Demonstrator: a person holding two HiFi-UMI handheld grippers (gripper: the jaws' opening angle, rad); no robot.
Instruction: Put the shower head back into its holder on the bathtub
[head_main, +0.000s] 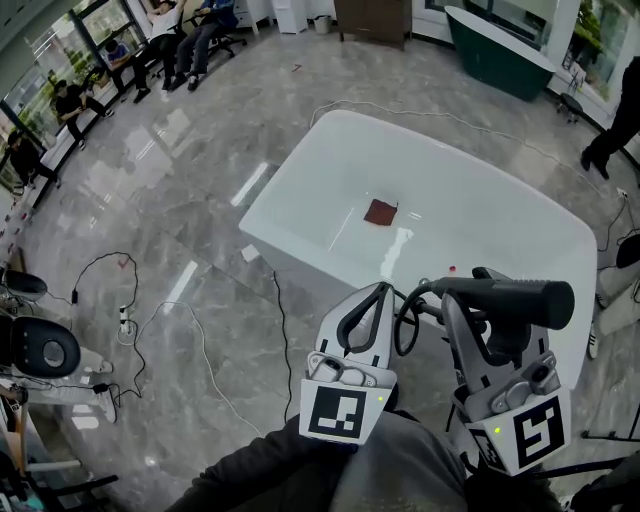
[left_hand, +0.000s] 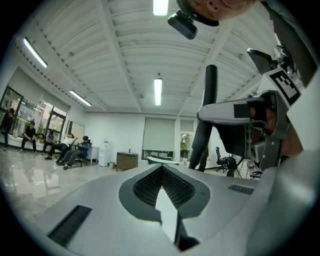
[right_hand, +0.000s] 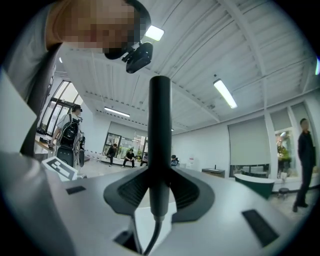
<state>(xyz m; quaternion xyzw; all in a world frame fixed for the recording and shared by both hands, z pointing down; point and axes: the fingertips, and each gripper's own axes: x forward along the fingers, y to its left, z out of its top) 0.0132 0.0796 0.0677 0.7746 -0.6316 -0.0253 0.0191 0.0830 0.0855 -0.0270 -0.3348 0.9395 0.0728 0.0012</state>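
Note:
The black shower head (head_main: 512, 300) lies level above the near rim of the white bathtub (head_main: 300, 190), with my right gripper (head_main: 470, 292) shut on its handle. Its dark hose (head_main: 404, 322) loops down between the two grippers. In the right gripper view the black handle (right_hand: 160, 145) stands upright, clamped between the jaws, and the hose leaves at the bottom. My left gripper (head_main: 383, 290) hovers just left of it, shut and holding nothing. The left gripper view shows the shower head (left_hand: 222, 112) at upper right. I cannot make out a holder on the tub.
A small red-brown patch (head_main: 380, 212) lies on the tub floor. Cables (head_main: 205, 350) trail over the grey marble floor left of the tub. Seated people (head_main: 180, 30) are at the far left, a dark green tub (head_main: 495, 50) at the back, an office chair (head_main: 40, 350) at left.

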